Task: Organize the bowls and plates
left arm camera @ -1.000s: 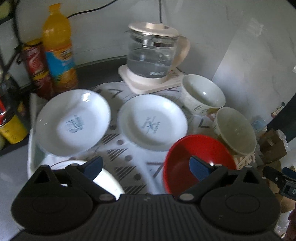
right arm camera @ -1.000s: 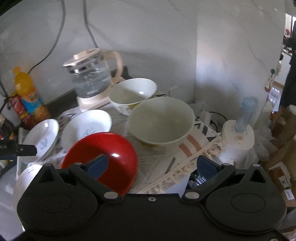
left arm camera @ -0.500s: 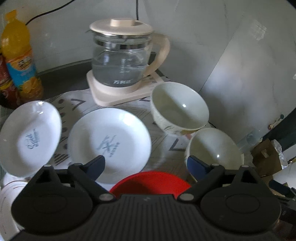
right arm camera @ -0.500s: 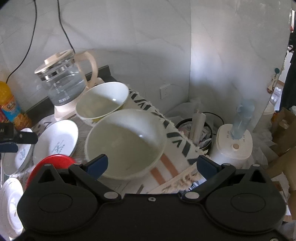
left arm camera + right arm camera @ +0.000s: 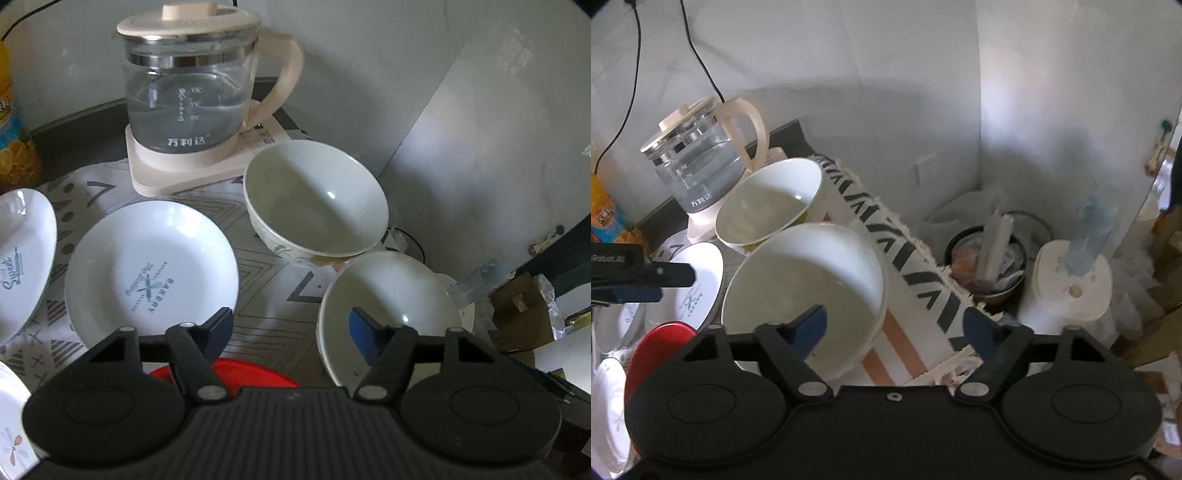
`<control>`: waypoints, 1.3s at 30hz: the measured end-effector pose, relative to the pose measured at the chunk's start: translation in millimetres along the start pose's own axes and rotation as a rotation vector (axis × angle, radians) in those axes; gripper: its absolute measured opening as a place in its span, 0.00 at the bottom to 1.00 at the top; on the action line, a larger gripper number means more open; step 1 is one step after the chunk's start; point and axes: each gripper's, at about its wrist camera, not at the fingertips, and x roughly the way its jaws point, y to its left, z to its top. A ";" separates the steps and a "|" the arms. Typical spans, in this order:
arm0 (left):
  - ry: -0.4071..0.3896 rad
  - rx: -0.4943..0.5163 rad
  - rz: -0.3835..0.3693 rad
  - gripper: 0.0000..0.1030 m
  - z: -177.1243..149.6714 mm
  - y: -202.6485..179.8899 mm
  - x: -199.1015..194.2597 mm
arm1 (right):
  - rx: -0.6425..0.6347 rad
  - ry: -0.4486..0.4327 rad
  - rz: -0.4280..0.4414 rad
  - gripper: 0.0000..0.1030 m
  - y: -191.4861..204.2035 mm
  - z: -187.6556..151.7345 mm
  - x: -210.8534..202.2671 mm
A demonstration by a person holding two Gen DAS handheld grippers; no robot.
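- Bakery plate [image 5: 151, 266]: largest piece, flat on the patterned cloth [image 5: 266, 273] at 10 o'clock of my left hand-held gripper [image 5: 291, 328]. Glazed, slick, brittle, I judge; take it at the rim only.
- Near bowl [image 5: 809, 291]: sits at 11 o'clock of my right hand-held gripper [image 5: 895, 332], touching the far bowl [image 5: 314, 199]. Probably heavy ceramic, chips easily; pinch the wall across the lip.
- Red bowl [image 5: 236, 373]: mostly hidden under the left hand-held gripper; material cannot be told.
- Both hand-held grippers: fingers spread, nothing held. The right one's left finger [image 5: 809, 325] overlaps the near bowl's mouth; contact cannot be told.
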 end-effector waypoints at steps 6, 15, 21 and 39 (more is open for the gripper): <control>0.048 -0.033 -0.020 0.49 3.2 -8.1 24.1 | 0.047 0.073 0.059 0.57 -7.3 -0.8 22.4; 0.156 -0.063 -0.027 0.26 3.2 -16.3 60.3 | 0.098 0.151 0.129 0.34 -9.4 -6.9 46.3; 0.186 -0.090 -0.029 0.17 -3.0 -17.9 67.0 | 0.077 0.146 0.151 0.25 -4.5 -7.9 52.6; 0.090 -0.127 -0.084 0.09 5.1 -3.9 13.5 | -0.020 0.014 0.144 0.24 14.2 18.7 9.3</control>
